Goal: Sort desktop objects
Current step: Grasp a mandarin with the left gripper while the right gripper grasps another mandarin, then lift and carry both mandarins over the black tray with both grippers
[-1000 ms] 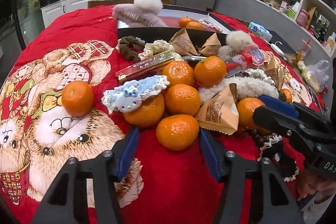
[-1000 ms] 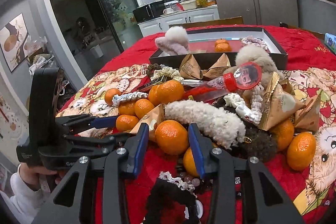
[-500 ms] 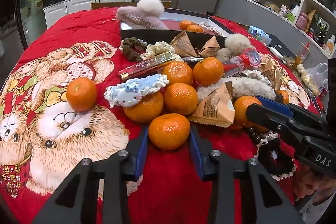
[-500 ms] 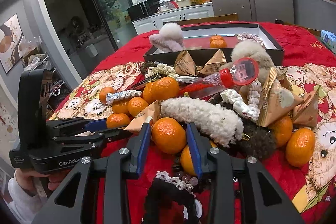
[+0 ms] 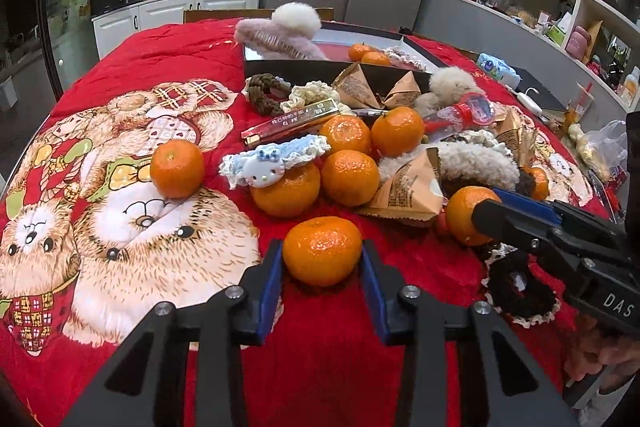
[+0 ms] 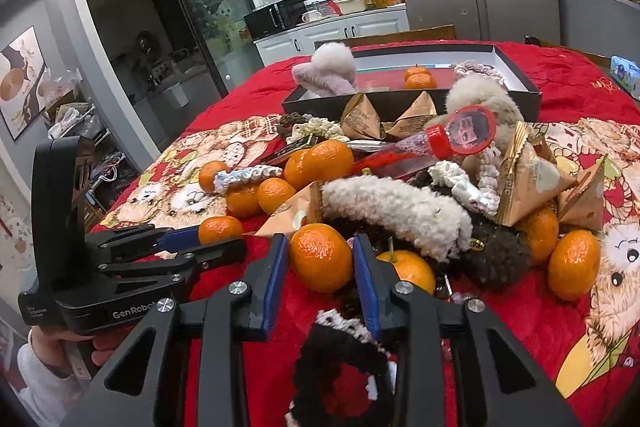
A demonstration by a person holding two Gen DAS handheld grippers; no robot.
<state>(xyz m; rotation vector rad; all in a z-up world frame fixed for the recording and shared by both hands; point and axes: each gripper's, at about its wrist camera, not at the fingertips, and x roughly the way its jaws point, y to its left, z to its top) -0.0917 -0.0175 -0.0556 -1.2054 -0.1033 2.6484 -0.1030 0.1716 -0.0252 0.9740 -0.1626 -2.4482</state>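
The left claw (image 5: 322, 263) was clenched on a round, glossy mandarin (image 5: 322, 250), both blue pads pressed against its sides, at the near edge of the heap on the red quilted cloth (image 5: 168, 47) that covered the desk. The right claw (image 6: 320, 267) had been closing around a second mandarin (image 6: 320, 261); its pads stood at the fruit's flanks and looked to be touching the dimpled peel.

Only the left wrist view showed a lone mandarin (image 5: 177, 169) sitting apart on the printed bears, left of the heap, and the blue crocheted band with a cat face (image 5: 264, 167) seen face-on, draped over another fruit. It also showed the right claw from the side, and wall shelves behind it.

Only the right wrist view showed the black knitted ring with white trim (image 6: 340, 375) directly below its claw, two more mandarins at the right end of the heap, and the person's hand (image 6: 72, 347) in a white sleeve on the left claw's handle.

Beyond the heap, both views showed the flat black box (image 6: 520, 95) holding two mandarins and a fluffy pale hair clip (image 6: 328, 71). A woolly white band (image 6: 396, 215), creased triangular paper packets and a clear red-capped bottle (image 6: 424, 147) lay among the fruit.
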